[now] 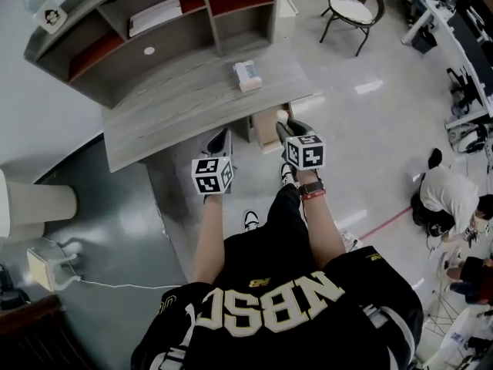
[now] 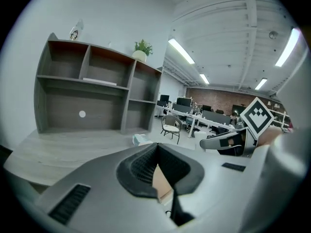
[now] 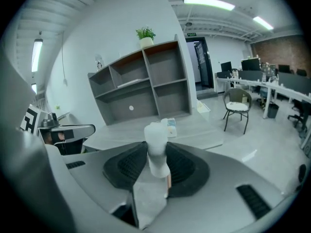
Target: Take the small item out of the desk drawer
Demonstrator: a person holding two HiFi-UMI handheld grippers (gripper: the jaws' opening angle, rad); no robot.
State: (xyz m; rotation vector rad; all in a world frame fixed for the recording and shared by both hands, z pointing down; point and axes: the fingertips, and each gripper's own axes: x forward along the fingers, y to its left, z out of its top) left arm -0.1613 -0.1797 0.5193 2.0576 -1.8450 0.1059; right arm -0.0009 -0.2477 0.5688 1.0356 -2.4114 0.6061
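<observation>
My right gripper (image 1: 285, 123) (image 3: 156, 152) is shut on a small white item (image 3: 155, 147), which stands upright between the pads with its rounded top (image 1: 282, 116) poking above them. It is held in front of the grey desk (image 1: 177, 106), over the open light-wood drawer (image 1: 266, 132) under the desk's front edge. My left gripper (image 1: 223, 136) (image 2: 156, 147) hovers beside it to the left, also near the desk's front edge. Its fingertips meet and nothing is between them. Through the gap behind its tips a piece of the drawer (image 2: 161, 181) shows.
A packet of tissues (image 1: 247, 75) (image 3: 171, 126) lies on the desk top. A grey shelf unit (image 1: 154, 29) stands at the back of the desk. A chair (image 1: 352, 10) stands on the floor to the right, and people sit on the floor at the far right (image 1: 447, 199).
</observation>
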